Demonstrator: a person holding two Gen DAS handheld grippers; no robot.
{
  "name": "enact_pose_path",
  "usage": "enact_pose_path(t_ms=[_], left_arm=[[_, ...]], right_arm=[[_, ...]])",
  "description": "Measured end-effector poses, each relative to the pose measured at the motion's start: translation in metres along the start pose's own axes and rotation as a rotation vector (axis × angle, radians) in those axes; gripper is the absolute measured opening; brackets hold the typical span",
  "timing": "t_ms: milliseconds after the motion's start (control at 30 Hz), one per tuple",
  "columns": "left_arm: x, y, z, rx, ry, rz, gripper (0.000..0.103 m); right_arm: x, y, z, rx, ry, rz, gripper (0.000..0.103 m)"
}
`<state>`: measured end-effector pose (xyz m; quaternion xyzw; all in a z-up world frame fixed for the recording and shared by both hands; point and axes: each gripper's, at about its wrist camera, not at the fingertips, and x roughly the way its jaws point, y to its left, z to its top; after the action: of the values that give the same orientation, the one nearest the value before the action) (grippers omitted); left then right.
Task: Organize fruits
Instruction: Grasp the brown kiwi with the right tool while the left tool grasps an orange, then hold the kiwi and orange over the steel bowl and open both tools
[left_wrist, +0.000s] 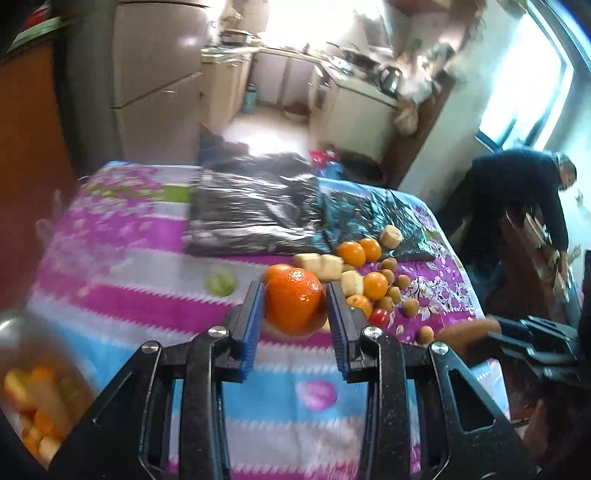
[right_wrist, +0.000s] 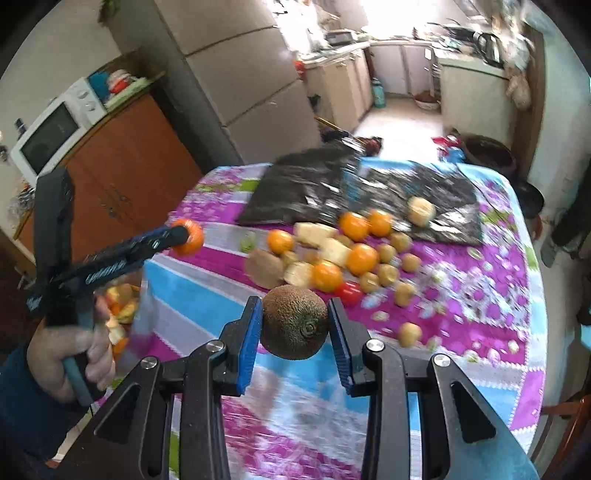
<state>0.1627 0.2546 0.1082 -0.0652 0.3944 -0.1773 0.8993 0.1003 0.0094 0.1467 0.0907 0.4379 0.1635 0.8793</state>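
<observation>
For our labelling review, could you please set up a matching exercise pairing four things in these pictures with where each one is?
Things:
1. orange
2. kiwi
3. red tomato
4. black plastic bag

Places:
A. spread flat at the table's far end
B. between the right gripper's fingers
C. on the cloth among loose fruit
D. between the left gripper's fingers

Pairs: 1-D, 2-B, 3-C, 4-A
</observation>
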Motion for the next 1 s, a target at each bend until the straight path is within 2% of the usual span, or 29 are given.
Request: enact_pose_path(t_ms=[200,467,733,1000], left_arm=[[-0.066,0.062,-0.026,-0.090,-0.026,0.100,0.035],[-0.119,0.141,-0.056,-0.217,-0.027,0.233,0.035],[-0.125,0.167,-0.081,-0.228,0.011,0.255,0.035],[-0.129,0.187,-0.097,-0.246,0.050,0.234,0.035]], right_arm=[[0.007,0.066,0.007,-0.082,0.004,0.083,0.040],[0.037,0.174,0.002,-0.217,0.047,0.192,0.039],[0.082,0.248,-0.011,-0.288,0.147,0.240,0.039],[0.111,0.286,-0.019,-0.338,0.219,0.206,0.039]])
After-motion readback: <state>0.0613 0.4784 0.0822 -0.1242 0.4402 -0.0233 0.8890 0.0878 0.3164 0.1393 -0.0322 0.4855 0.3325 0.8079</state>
